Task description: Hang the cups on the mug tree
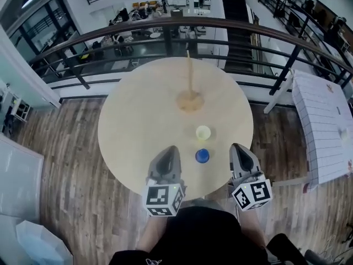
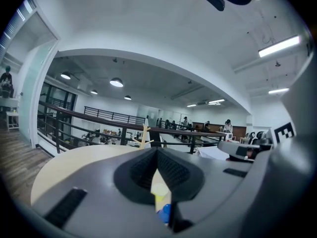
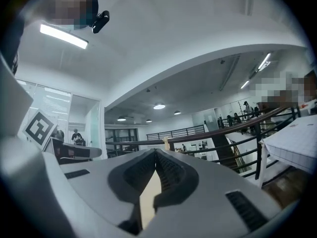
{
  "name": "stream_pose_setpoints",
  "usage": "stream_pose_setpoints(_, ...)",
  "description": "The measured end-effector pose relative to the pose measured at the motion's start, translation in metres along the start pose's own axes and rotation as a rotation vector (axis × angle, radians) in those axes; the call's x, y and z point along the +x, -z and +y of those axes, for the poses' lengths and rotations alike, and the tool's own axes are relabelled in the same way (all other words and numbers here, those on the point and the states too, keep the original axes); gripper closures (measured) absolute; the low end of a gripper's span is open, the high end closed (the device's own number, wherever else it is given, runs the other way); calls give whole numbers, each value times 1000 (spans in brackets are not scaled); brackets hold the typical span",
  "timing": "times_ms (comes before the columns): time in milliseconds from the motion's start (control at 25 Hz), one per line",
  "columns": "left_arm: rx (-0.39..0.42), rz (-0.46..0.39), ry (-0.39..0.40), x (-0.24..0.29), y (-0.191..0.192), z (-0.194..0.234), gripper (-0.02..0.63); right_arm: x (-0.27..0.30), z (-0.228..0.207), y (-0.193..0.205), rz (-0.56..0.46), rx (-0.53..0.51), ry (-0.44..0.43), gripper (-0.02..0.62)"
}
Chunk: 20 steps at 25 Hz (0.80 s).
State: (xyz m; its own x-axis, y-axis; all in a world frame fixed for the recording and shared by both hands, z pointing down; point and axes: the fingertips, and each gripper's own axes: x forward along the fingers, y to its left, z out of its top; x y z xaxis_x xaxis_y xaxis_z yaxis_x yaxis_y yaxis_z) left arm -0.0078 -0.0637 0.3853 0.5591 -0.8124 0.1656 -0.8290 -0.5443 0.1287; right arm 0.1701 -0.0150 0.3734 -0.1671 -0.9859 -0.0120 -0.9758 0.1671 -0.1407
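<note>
Head view: mug tree [image 1: 190, 99] upright on round table [image 1: 138, 120], past centre on the far side; pole's long axis vertical, base disc flat. Yellow cup [image 1: 203, 132] mouth up, nearer than the tree. Blue cup [image 1: 202, 155] just nearer again, apart from it; handles not discernible. Left gripper [image 1: 170, 149] and right gripper [image 1: 238, 147] over near edge, flanking blue cup, pointing toward the tree. Gripper views: both jaw pairs pressed together, pinching nothing. Only markings: black-and-white square codes on both cubes. Ruled sheet [image 1: 322, 126] at right, print too small to read.
</note>
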Motion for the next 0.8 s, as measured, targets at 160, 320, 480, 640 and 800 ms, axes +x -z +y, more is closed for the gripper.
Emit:
stream_pose_setpoints(160,0,-5,-34,24,-9,13,606,33,-3,9,21,17,-48,586)
stream_pose_setpoints(320,-10,16,-42,41,-13,26,606,55,-2,6,28,26,-62,586)
stream_pose_setpoints(480,-9,5,-28,57,-21,31,606,71,-6,3,23,4,-67,584)
stream_pose_setpoints(640,-11,23,-2,66,-16,26,606,73,-3,15,74,-15,-122,536)
stream_pose_setpoints(800,-14,33,12,79,-13,21,606,82,0,28,130,-11,-223,331)
